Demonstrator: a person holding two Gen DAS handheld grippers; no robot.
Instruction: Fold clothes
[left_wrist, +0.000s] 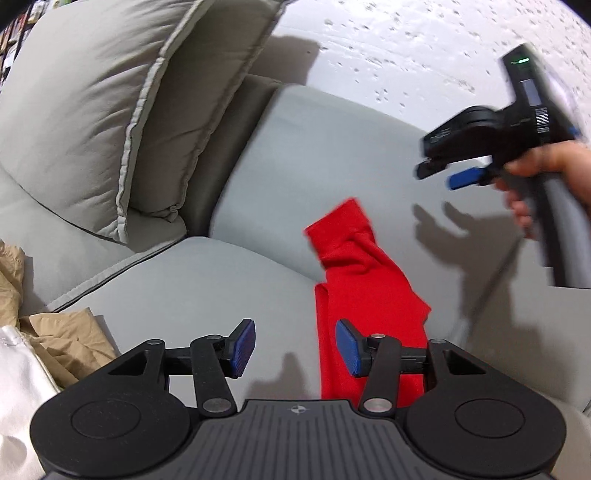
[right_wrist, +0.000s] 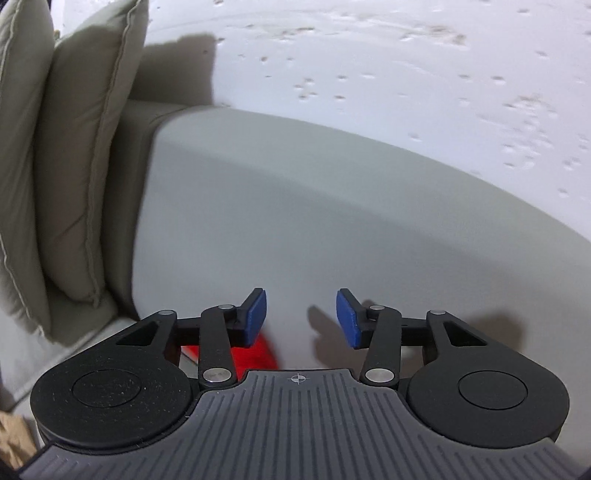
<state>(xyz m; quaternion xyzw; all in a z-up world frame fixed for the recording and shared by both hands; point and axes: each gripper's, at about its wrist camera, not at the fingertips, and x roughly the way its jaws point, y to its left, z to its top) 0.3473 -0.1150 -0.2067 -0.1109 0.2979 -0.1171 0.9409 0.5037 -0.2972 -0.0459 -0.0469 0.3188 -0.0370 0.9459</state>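
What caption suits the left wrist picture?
Open left gripper hovers over a crumpled red cloth garment on a grey sofa seat; right gripper raised nearby.

Matt red cloth garment lies on smooth grey sofa upholstery, beside crumpled tan fabric and a pitted white wall.

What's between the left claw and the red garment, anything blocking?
Nothing visible. The left claw is open over bare sofa cushion, with the red garment right beside its right-hand pad. The tan clothes lie off to the other side.
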